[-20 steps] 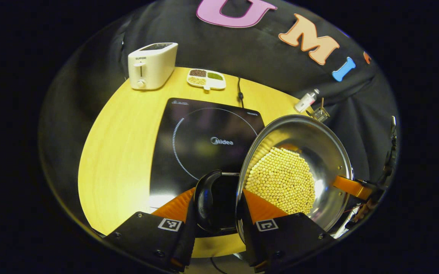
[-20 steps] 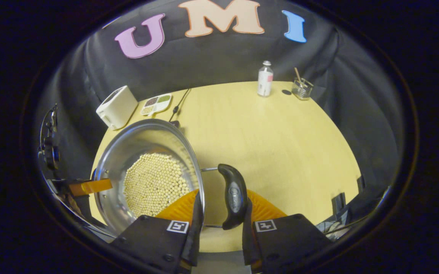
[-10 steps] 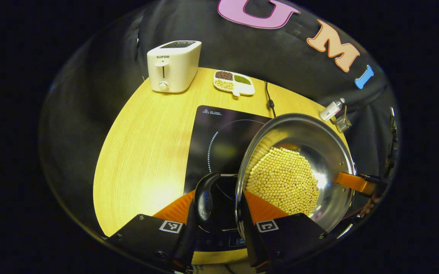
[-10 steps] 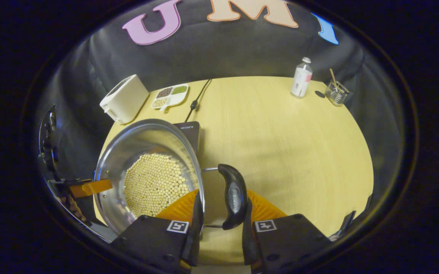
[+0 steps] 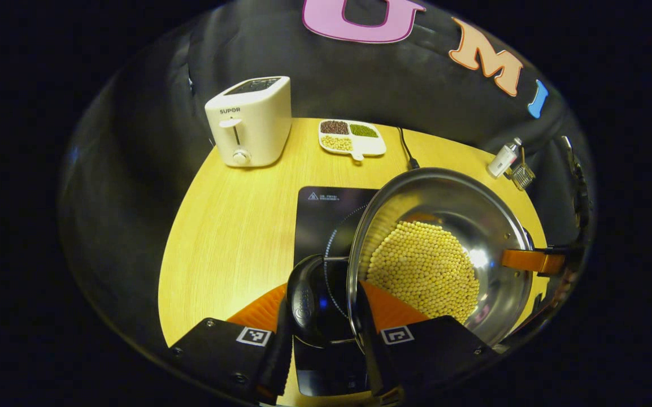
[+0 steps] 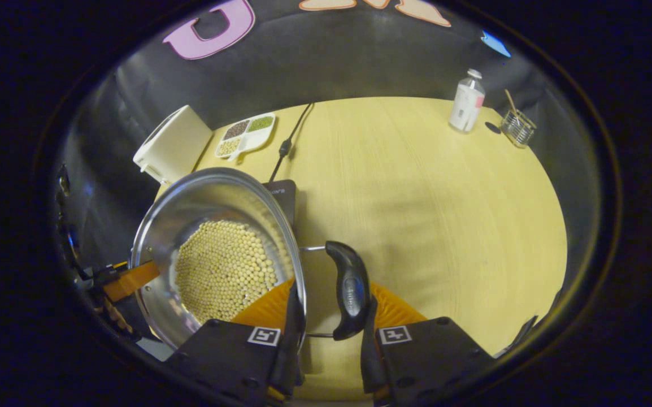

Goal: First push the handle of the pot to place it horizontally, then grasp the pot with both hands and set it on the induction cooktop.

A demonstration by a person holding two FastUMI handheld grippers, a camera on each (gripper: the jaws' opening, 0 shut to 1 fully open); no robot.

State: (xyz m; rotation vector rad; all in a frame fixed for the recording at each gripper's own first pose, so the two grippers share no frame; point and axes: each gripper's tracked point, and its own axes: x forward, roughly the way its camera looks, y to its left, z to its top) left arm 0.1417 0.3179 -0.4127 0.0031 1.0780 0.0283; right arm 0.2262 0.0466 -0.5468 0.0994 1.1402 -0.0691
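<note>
A steel pot with a layer of pale beans hangs over the right part of the black induction cooktop. My left gripper is shut on the pot's black side handle. In the right gripper view, my right gripper is shut on the opposite black handle, with the pot to its left. A corner of the cooktop peeks out behind the pot. Each gripper also appears across the pot, the right gripper in the left gripper view and the left gripper in the right gripper view. Whether the pot touches the cooktop is hidden.
On the round wooden table, a white toaster and a divided dish of beans stand behind the cooktop, with its cable beside them. A small bottle and a glass jar stand at the far right edge.
Both grippers have carried the pot leftwards across the table; the cooktop now lies under more of the pot. Both grips are unchanged.
</note>
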